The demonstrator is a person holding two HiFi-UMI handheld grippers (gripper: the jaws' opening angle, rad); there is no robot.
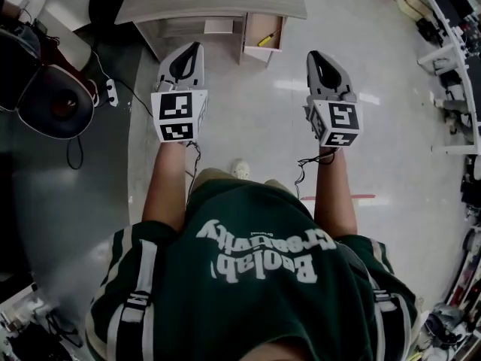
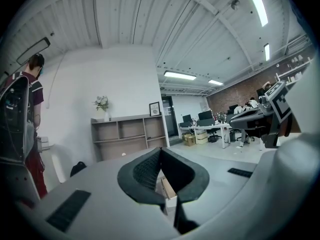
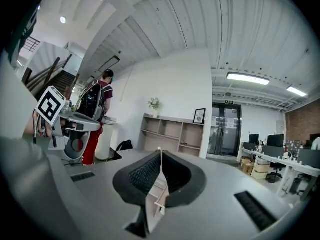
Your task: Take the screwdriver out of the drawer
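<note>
A yellow-handled screwdriver (image 1: 266, 39) lies in an open wooden drawer (image 1: 248, 42) under a pale desk top (image 1: 210, 0) at the top of the head view. Both grippers are held out level towards it, well short of the drawer. My left gripper (image 1: 197, 46) is shut and holds nothing; its dark pads meet in the left gripper view (image 2: 161, 150), and part of the drawer (image 2: 168, 189) shows below them. My right gripper (image 1: 313, 53) points a little right of the drawer. Its pads also meet at the tip (image 3: 160, 152), with nothing between them.
A black office chair (image 1: 51, 100) and a power strip (image 1: 111, 90) with cables sit on the floor at the left. White shelving (image 1: 451, 51) lines the right side. A person (image 2: 31, 89) stands at the left, near a grey shelf unit (image 2: 127, 134).
</note>
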